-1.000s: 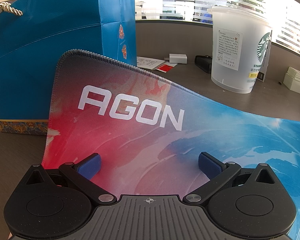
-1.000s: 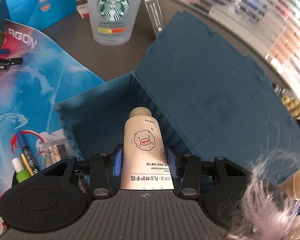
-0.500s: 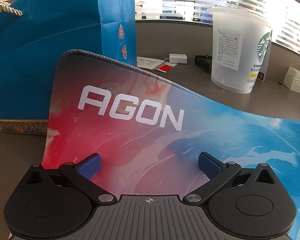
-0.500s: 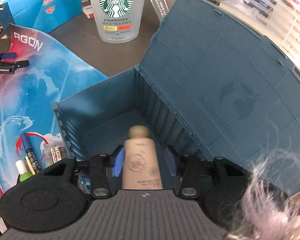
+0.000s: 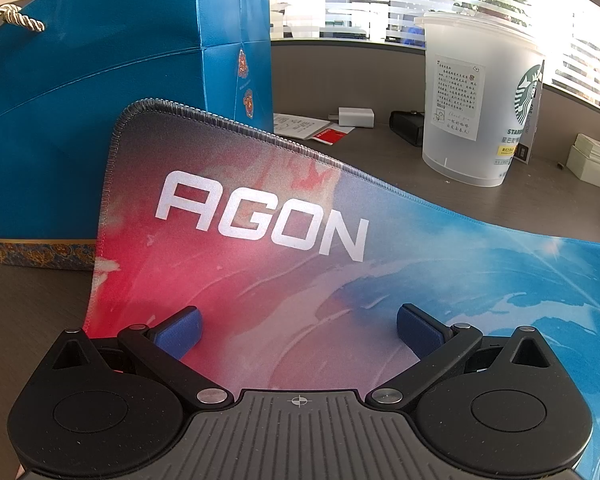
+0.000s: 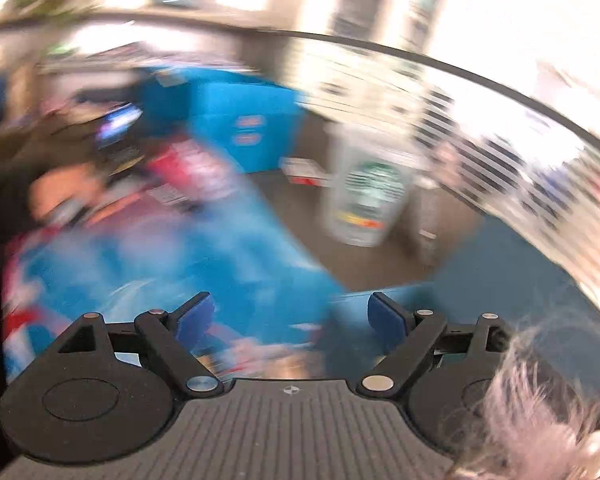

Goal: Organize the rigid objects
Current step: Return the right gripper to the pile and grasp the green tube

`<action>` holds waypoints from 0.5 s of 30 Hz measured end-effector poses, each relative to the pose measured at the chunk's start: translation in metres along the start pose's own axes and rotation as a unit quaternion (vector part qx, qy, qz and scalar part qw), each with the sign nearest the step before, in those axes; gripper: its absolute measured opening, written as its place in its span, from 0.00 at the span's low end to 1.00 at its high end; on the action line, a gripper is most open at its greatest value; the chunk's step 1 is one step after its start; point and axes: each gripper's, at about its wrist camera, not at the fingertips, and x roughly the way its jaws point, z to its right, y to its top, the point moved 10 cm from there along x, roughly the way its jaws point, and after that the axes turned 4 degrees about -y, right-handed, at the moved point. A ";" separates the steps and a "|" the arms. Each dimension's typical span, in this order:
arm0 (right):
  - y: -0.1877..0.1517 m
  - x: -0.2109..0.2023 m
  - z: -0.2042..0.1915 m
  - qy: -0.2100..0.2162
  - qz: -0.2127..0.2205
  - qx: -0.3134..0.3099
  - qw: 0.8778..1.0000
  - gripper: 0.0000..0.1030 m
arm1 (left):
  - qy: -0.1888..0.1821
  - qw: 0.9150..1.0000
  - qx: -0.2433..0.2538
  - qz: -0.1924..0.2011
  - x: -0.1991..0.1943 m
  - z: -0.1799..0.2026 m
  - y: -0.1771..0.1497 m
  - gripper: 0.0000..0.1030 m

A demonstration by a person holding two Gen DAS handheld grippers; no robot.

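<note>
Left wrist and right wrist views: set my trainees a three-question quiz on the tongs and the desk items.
1. True or false: the left tongs grip the AGON mat.
2. The right tongs are: A) shut on a tube B) open and empty C) out of view.
3. Fill in: the Starbucks cup stands on the ____.

Key: 1 false; 2 B; 3 desk.
</note>
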 end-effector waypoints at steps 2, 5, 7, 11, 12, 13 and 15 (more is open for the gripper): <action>-0.016 0.000 -0.028 0.012 -0.022 -0.019 1.000 0.73 | 0.000 1.000 0.000 0.000 0.000 0.000 0.000 1.00; -0.045 0.007 -0.048 0.026 -0.068 -0.002 0.997 0.64 | 0.000 1.000 0.000 0.000 0.000 0.000 0.000 1.00; -0.060 0.012 -0.049 0.020 -0.094 0.019 0.995 0.60 | 0.000 1.000 0.000 0.000 0.000 0.000 0.000 1.00; -0.080 0.021 -0.050 0.017 -0.125 0.063 0.990 0.49 | 0.000 1.000 0.000 0.000 0.000 0.000 0.000 1.00; -0.083 0.021 -0.047 0.015 -0.124 0.071 0.990 0.49 | 0.000 1.000 0.000 0.000 0.000 0.000 0.000 1.00; -0.085 0.022 -0.046 0.013 -0.123 0.076 0.989 0.49 | 0.000 1.000 0.000 0.000 0.000 0.000 0.000 1.00; -0.088 0.026 -0.046 0.006 -0.125 0.083 0.989 0.50 | 0.000 1.000 0.000 0.000 0.000 0.000 0.000 1.00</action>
